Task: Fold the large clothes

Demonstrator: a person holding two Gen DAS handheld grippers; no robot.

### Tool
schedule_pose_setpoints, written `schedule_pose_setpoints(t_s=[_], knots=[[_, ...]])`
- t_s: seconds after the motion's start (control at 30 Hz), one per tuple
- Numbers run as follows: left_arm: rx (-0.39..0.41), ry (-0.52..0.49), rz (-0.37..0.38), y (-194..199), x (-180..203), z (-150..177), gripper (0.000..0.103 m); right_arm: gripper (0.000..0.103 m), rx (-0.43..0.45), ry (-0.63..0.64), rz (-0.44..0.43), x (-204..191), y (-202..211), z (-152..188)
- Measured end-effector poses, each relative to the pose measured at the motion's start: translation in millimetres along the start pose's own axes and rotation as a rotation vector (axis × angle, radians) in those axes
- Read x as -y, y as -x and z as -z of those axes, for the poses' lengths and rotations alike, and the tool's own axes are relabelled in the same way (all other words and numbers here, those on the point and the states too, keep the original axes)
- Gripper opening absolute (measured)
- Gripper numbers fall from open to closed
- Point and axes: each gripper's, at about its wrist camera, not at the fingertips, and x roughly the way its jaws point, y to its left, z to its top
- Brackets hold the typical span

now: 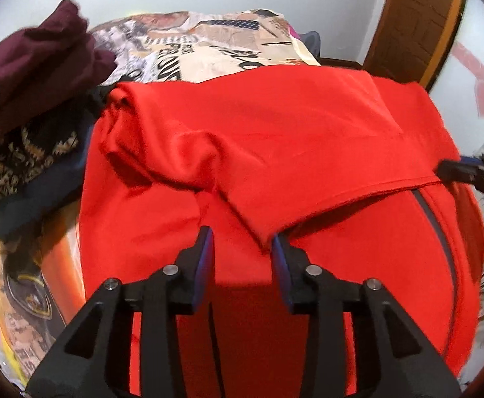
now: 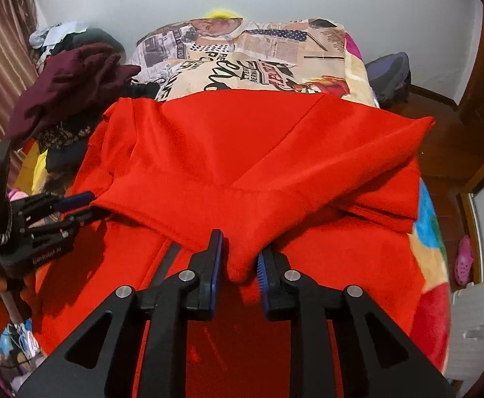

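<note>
A large red garment (image 1: 275, 126) with a dark zip lies spread on the bed, its far part folded toward me; it also shows in the right wrist view (image 2: 242, 152). My left gripper (image 1: 243, 242) is open, its jaws apart beside the fold's near left corner, the cloth edge touching its right pad. My right gripper (image 2: 240, 248) is open with the fold's near right corner lying loosely between its fingers. The right gripper also shows at the left wrist view's right edge (image 1: 454, 169). The left gripper shows in the right wrist view (image 2: 86, 204), open at the fold's edge.
A printed blanket (image 2: 258, 63) covers the bed. A heap of maroon and dark clothes (image 2: 73, 83) lies at the far left, also in the left wrist view (image 1: 33, 76). A wooden door (image 1: 414, 16) stands at the right. A pink shoe (image 2: 464, 258) lies on the floor.
</note>
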Motion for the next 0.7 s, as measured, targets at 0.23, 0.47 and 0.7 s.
schedule_pose_setpoints(t_s=[0.23, 0.47, 0.7], knots=[[0.061, 0.020, -0.091, 48, -32, 6, 0.059, 0.023, 0.051, 0.016, 0.129, 14, 39, 18], [0.058, 0.086, -0.144, 80, -85, 18, 0.068, 0.063, 0.101, -0.091, 0.242, 39, 73, 43], [-0.080, 0.197, -0.079, 62, -122, 60, 0.068, 0.064, 0.087, -0.232, 0.229, 58, 79, 75]])
